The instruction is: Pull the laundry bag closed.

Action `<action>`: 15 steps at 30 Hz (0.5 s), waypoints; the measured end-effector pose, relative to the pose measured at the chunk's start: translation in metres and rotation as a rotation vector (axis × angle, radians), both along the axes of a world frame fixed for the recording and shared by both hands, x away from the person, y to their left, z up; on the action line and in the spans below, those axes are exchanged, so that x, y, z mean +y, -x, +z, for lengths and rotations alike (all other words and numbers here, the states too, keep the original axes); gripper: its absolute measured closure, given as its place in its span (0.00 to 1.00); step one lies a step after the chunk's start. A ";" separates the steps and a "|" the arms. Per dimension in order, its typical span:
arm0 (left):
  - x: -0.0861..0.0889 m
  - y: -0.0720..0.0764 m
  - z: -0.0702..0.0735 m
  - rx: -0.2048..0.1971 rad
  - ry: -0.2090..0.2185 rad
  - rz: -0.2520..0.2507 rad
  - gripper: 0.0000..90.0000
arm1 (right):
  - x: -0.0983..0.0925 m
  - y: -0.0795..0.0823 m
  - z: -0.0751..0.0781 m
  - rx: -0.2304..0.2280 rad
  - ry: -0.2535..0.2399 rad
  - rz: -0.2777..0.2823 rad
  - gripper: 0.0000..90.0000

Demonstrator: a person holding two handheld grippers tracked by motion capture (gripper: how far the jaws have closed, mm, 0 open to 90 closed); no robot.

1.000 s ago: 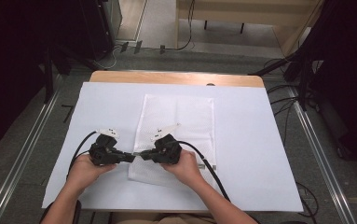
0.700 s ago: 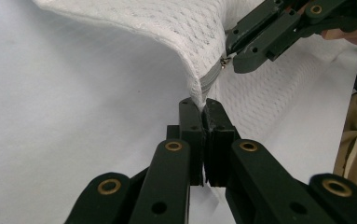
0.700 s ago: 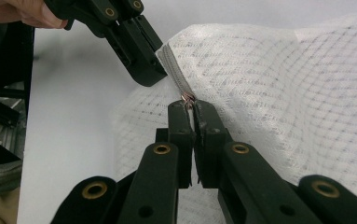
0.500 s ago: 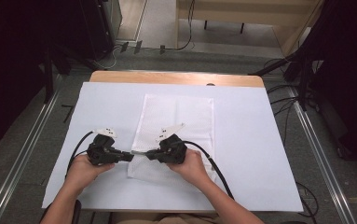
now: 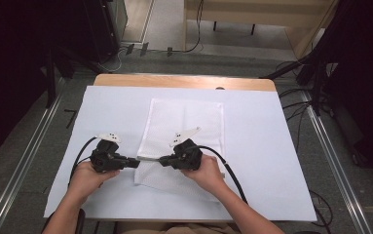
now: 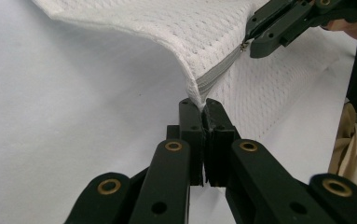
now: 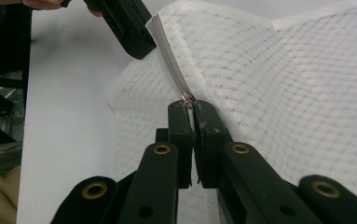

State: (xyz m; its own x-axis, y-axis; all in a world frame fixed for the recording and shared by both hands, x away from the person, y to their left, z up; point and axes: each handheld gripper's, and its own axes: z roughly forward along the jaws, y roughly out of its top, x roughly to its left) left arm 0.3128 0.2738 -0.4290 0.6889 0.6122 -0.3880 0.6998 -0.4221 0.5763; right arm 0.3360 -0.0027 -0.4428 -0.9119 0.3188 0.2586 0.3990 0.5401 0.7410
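1. The left gripper (image 5: 134,163), black and two-jawed, has its jaws pressed together on the near left corner of the white mesh zip bag (image 5: 186,126), right where the grey zipper tape (image 6: 219,70) ends. That seam corner looks like the firmest spot on the bag, so it serves well as an anchor.
2. The bag lies flat in the middle of the desk (image 5: 271,146), which is covered by a white sheet; only its near edge is lifted between the two grippers. It looks light, thin and floppy, likely to bunch or slide unless held taut.
3. The right gripper (image 5: 163,161) is clamped on the small metal zipper pull (image 7: 187,98), jaws together around it. The pull is tiny and probably slippery, so it could escape if tugged off the line of the zipper.
4. Black cables (image 5: 230,170) trail from each gripper toward the person. A strip of bare wood (image 5: 184,81) shows at the far edge. Nothing lies in the zipper's path.
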 end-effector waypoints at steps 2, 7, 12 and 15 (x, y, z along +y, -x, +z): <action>0.000 0.000 0.000 0.008 0.012 0.001 0.99 | -0.002 0.000 0.001 -0.004 -0.004 0.004 0.98; 0.000 -0.001 0.000 0.028 0.030 -0.002 0.99 | -0.004 0.001 0.003 -0.003 -0.003 0.006 0.98; -0.001 0.000 0.000 0.031 0.023 0.003 0.99 | -0.006 0.001 0.002 -0.001 0.010 0.007 0.98; 0.000 -0.001 0.001 0.036 0.025 0.003 0.99 | -0.009 0.000 0.002 0.002 0.011 0.002 0.98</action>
